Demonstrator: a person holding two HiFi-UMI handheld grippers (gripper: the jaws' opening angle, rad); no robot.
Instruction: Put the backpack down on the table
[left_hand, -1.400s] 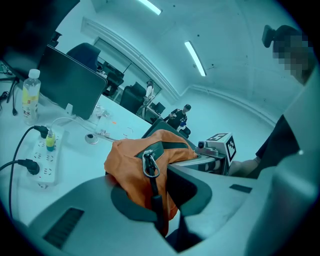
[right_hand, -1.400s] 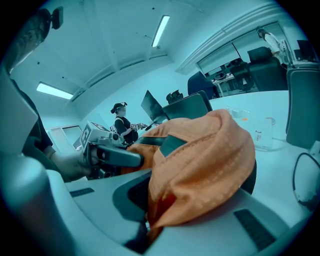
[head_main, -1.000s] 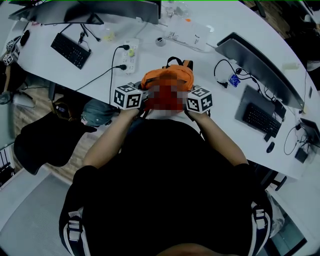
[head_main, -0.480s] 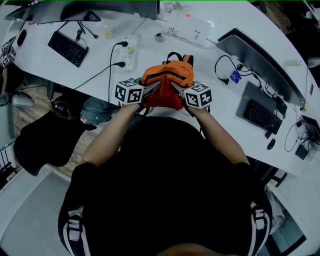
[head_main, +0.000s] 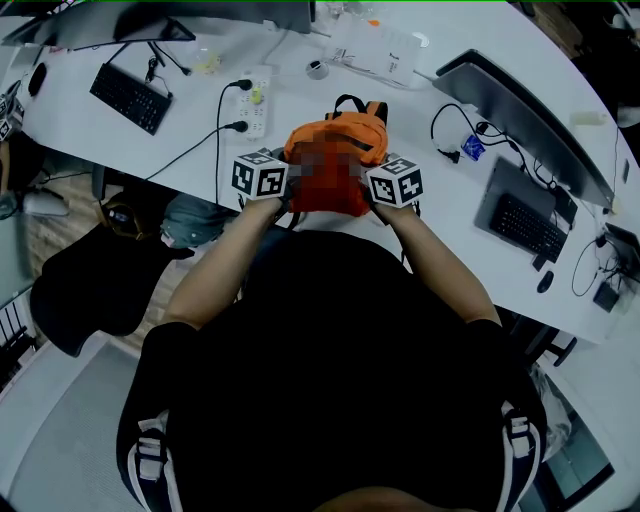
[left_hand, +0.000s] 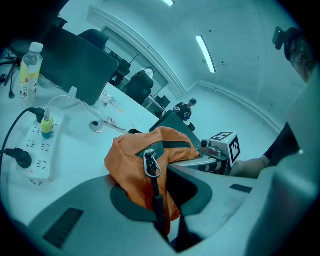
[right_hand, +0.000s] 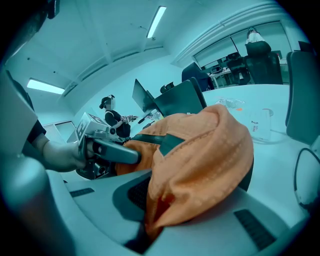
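- Your head camera looks forward and steeply down onto the table (head_main: 300, 100).
- Both gripper cameras ride close behind their jaws, facing each other across the backpack (left_hand: 135, 160), which all three views share.

The backpack (head_main: 336, 137) is small, of soft orange cloth, with a dark zip band across its top, a metal clip (left_hand: 151, 164) on the zip and black straps (head_main: 352, 104) at its far side. It stands upright and crumpled over the near edge of the white table (head_main: 450, 215). The left gripper (left_hand: 161, 202) and the right gripper (right_hand: 150, 212) each pinch a fold of its cloth, one on each side. Whether its bottom rests on the table cannot be told.
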